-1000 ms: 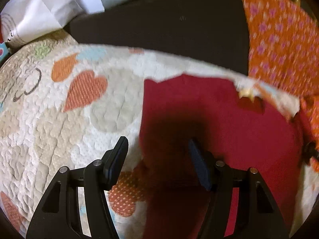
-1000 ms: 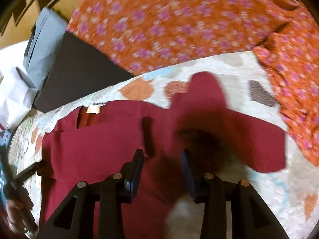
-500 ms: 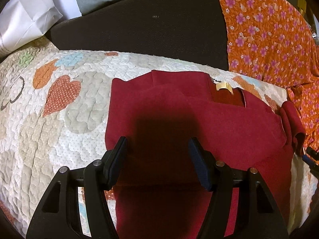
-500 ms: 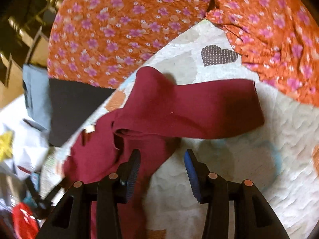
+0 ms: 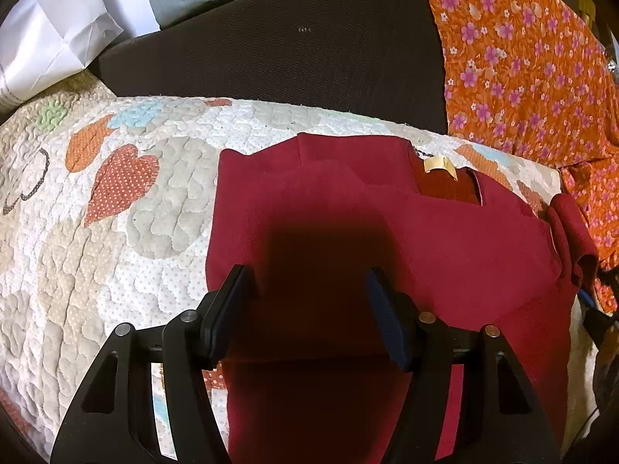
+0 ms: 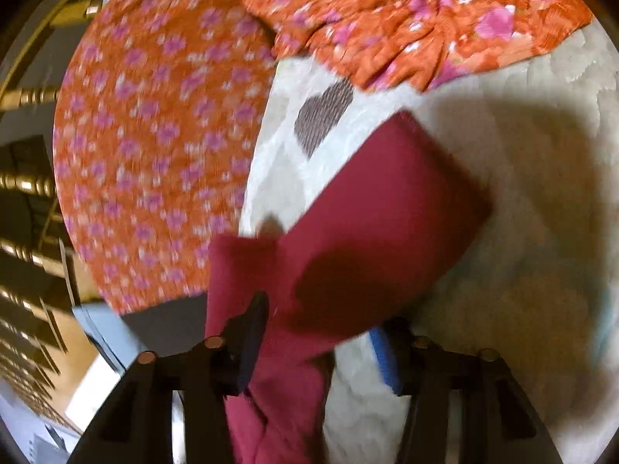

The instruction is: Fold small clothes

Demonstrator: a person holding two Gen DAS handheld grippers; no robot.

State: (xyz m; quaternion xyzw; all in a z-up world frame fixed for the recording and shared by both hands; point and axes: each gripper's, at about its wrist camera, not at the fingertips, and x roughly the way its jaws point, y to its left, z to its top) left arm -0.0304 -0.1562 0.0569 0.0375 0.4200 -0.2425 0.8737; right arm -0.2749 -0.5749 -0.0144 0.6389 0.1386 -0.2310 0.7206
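A dark red small shirt (image 5: pixel 387 224) lies flat on a heart-patterned quilt (image 5: pixel 116 232), its collar with a beige tag (image 5: pixel 439 163) at the far side. My left gripper (image 5: pixel 305 286) is open just above the shirt's body, holding nothing. In the right wrist view the shirt's sleeve (image 6: pixel 379 232) stretches out over the quilt (image 6: pixel 522 193). My right gripper (image 6: pixel 321 328) is open, its jaws either side of the sleeve's base, not closed on it. The view is blurred.
An orange floral cloth (image 5: pixel 522 62) lies at the right and far side, also in the right wrist view (image 6: pixel 154 135). A dark cushion (image 5: pixel 290 46) sits behind the quilt, with white paper (image 5: pixel 50 38) at the far left. Wooden furniture (image 6: pixel 27 193) stands beyond.
The left gripper has barely moved over the shirt. The right gripper has swung and come down close to the sleeve, whose base now lies between its open jaws.
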